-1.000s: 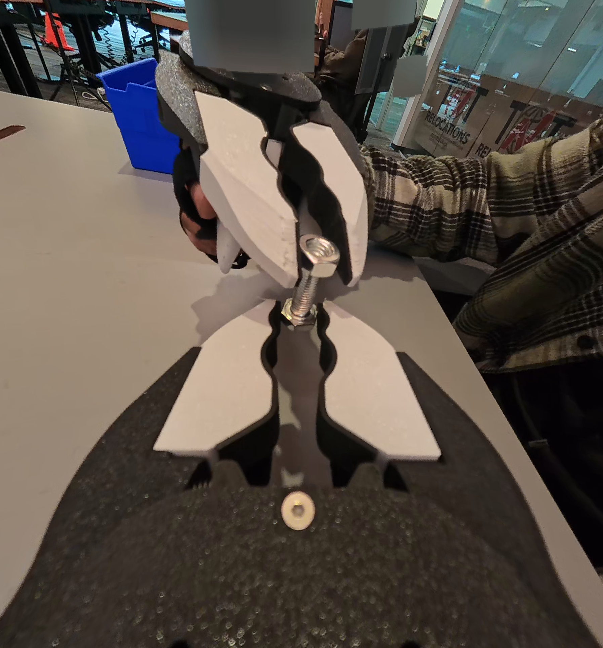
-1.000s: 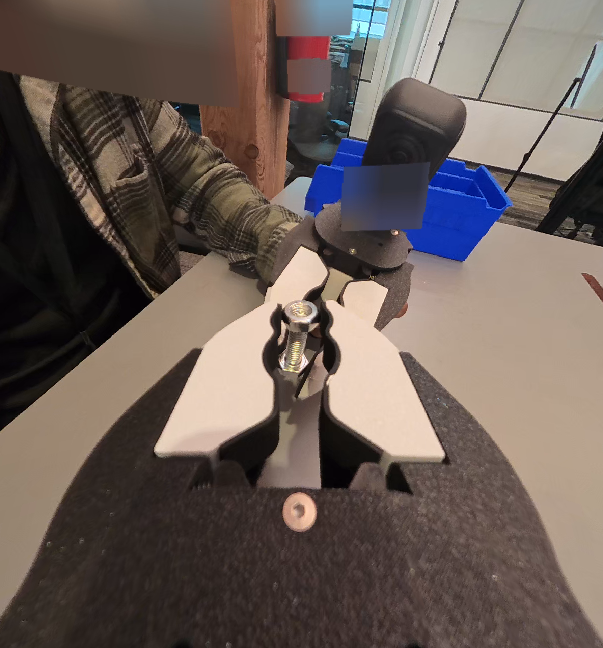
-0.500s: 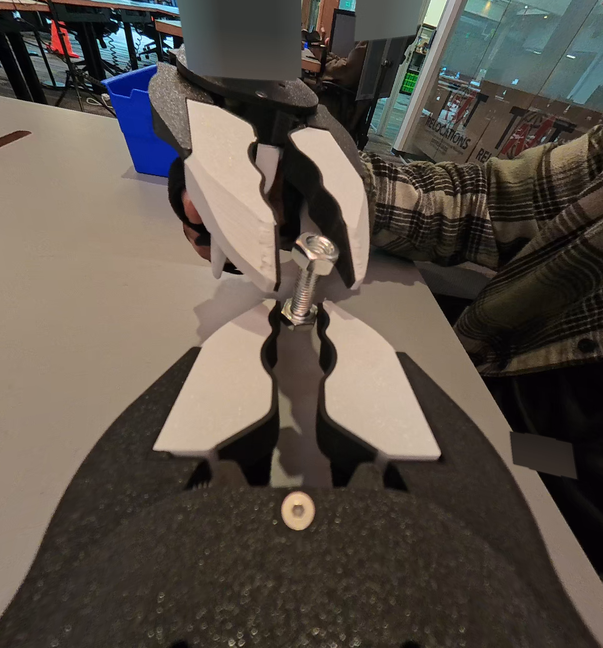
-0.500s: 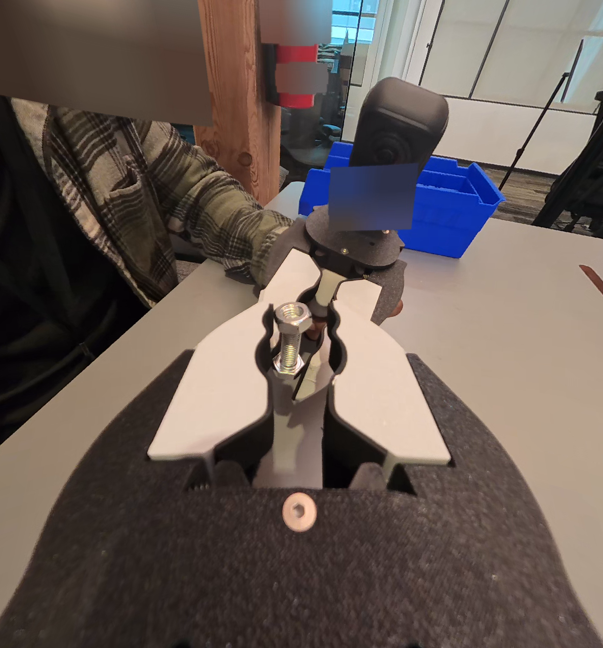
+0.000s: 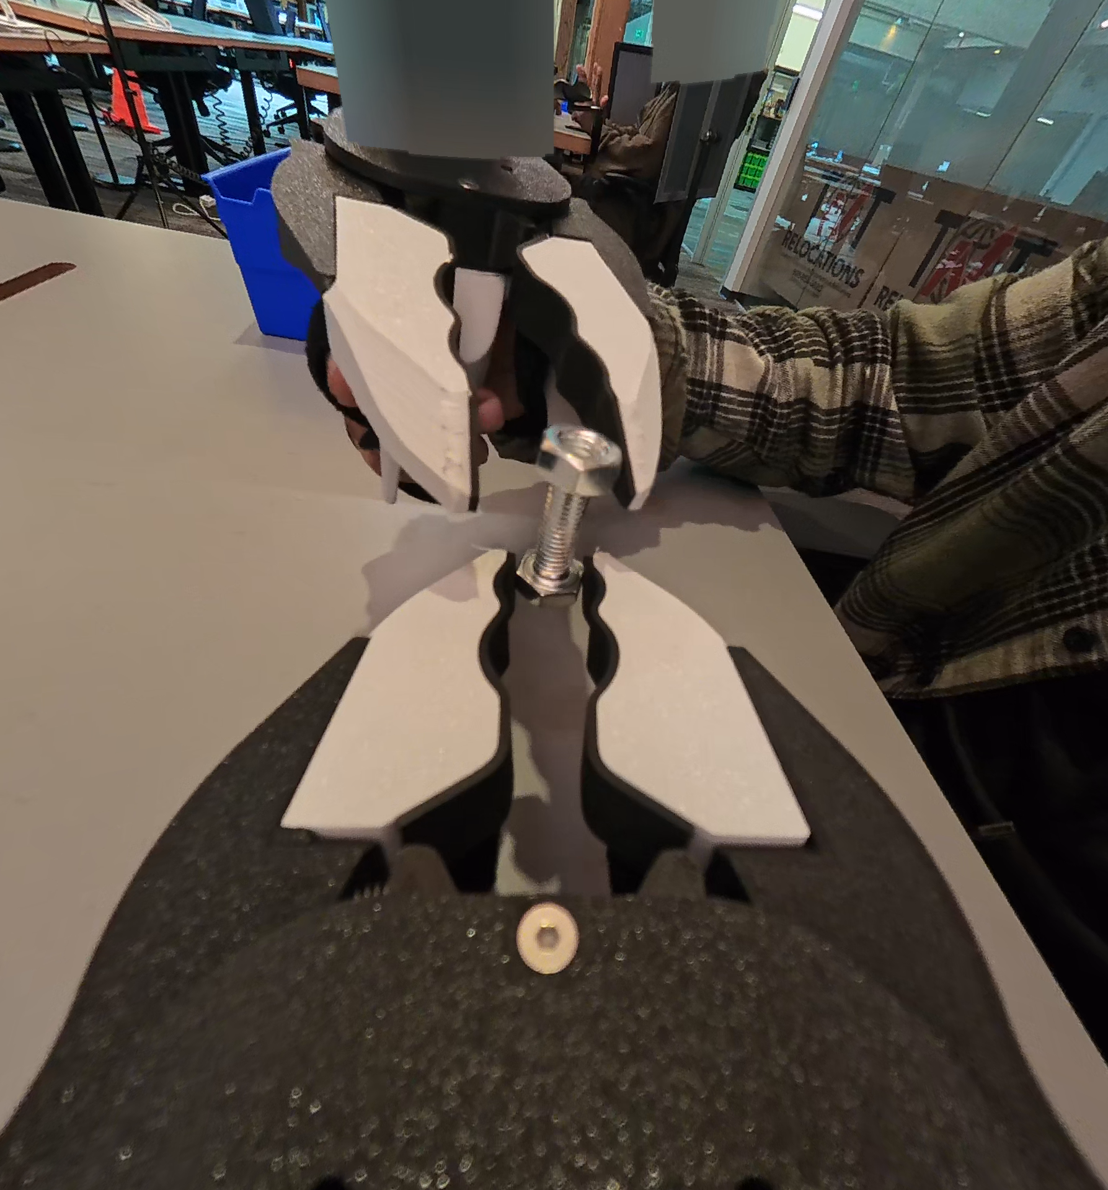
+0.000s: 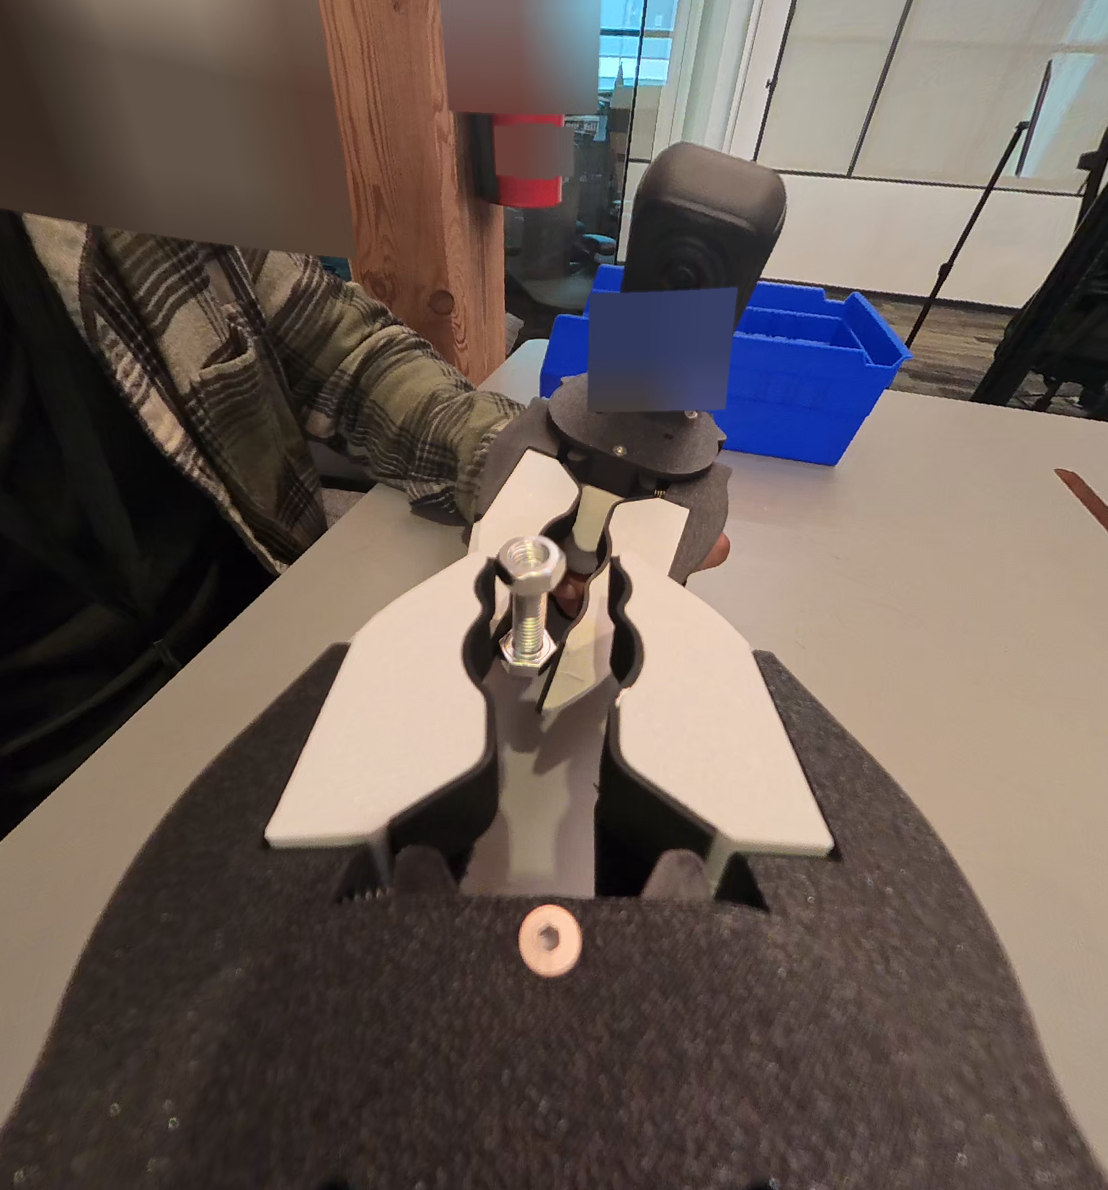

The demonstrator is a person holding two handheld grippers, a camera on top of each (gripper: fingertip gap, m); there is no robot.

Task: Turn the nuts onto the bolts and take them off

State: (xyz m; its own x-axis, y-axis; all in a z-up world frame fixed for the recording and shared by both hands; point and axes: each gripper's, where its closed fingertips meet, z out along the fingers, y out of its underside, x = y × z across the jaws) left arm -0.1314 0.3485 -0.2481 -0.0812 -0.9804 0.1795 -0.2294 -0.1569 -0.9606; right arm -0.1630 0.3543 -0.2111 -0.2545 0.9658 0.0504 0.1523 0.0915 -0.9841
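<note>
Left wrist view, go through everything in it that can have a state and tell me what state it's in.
Left claw, shut on the bolt's lower end.
Right claw, open, one finger on each side of the nut.
Bolt, upright, standing up out of the left claw.
Nut, threaded on the bolt's top end.
Blue bin, upright, open top, contents not visible.
</note>
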